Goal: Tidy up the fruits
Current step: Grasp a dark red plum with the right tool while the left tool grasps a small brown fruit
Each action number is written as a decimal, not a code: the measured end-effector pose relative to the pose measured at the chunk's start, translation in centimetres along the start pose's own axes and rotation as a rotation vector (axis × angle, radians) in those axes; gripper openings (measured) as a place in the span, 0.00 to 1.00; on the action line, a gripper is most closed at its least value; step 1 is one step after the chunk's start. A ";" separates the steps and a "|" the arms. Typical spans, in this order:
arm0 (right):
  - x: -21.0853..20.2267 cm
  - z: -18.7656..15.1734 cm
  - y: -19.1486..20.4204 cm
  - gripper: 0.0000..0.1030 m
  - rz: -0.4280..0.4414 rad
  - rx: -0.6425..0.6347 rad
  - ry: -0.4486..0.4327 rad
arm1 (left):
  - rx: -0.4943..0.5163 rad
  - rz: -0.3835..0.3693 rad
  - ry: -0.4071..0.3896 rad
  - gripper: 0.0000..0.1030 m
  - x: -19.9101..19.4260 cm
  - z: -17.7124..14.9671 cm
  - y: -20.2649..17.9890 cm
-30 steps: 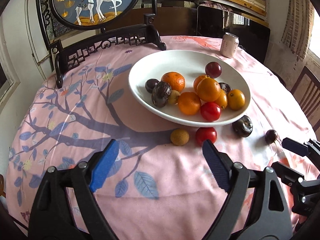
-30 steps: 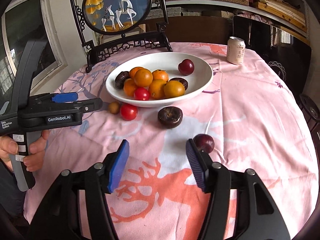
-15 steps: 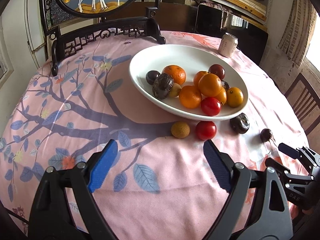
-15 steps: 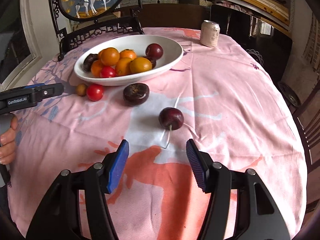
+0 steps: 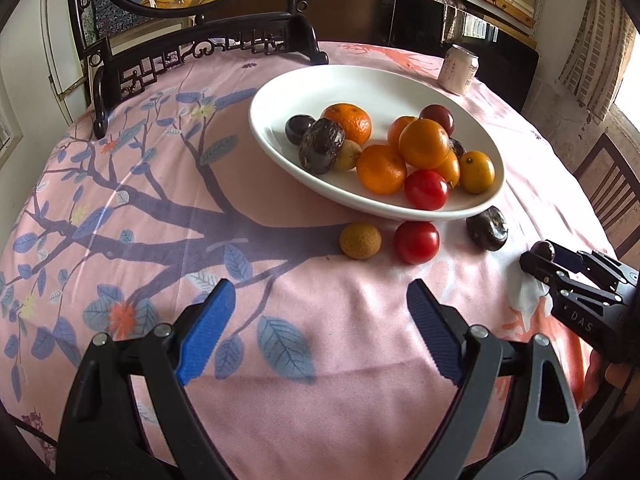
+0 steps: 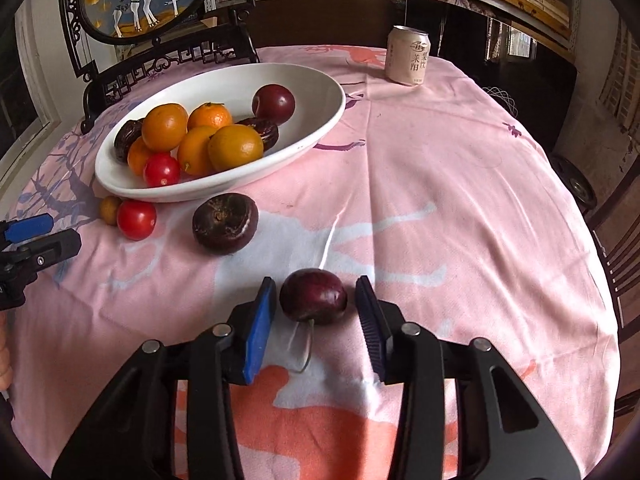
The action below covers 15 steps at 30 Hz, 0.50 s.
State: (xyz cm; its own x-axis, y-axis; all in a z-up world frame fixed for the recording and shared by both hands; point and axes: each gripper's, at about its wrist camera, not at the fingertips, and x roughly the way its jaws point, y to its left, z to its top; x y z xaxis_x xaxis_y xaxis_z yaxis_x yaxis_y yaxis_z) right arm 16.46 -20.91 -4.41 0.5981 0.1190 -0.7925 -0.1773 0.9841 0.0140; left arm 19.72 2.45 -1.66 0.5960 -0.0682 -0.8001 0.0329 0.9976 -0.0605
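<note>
A white oval bowl (image 5: pixel 280 92) (image 6: pixel 320 124) holds several oranges, dark fruits and a red tomato. On the pink cloth beside it lie a yellow-brown fruit (image 5: pixel 360 240), a red tomato (image 5: pixel 416 242) (image 6: pixel 136 219) and a wrinkled dark fruit (image 5: pixel 487 228) (image 6: pixel 225 224). A dark red cherry with a stem (image 6: pixel 313 297) lies between the blue pads of my right gripper (image 6: pixel 316 300), which is open, with small gaps on both sides. My left gripper (image 5: pixel 320 312) is open and empty, short of the yellow-brown fruit and the tomato.
A drink can (image 6: pixel 408 56) (image 5: pixel 458 70) stands at the far side of the round table. A dark carved stand with a painted round screen (image 5: pixel 200 48) sits at the back left. Wooden chairs (image 5: pixel 612 188) stand at the right edge.
My right gripper has moved forward so the cherry now sits between its pads, and the jaws have narrowed. My left gripper has crept a little closer to the bowl.
</note>
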 end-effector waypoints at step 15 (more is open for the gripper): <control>-1.9 -1.2 3.3 0.31 0.239 -0.072 -0.027 | -0.011 0.059 0.017 0.78 1.7 0.3 -0.1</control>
State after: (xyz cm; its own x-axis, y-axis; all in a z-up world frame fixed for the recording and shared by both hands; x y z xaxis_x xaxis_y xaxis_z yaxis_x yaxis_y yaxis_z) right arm 13.79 -18.06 -3.54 0.5526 0.3517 -0.7556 -0.3711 0.9156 0.1548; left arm 21.00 2.20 -2.81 0.5829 -0.0095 -0.8125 -0.0105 0.9998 -0.0192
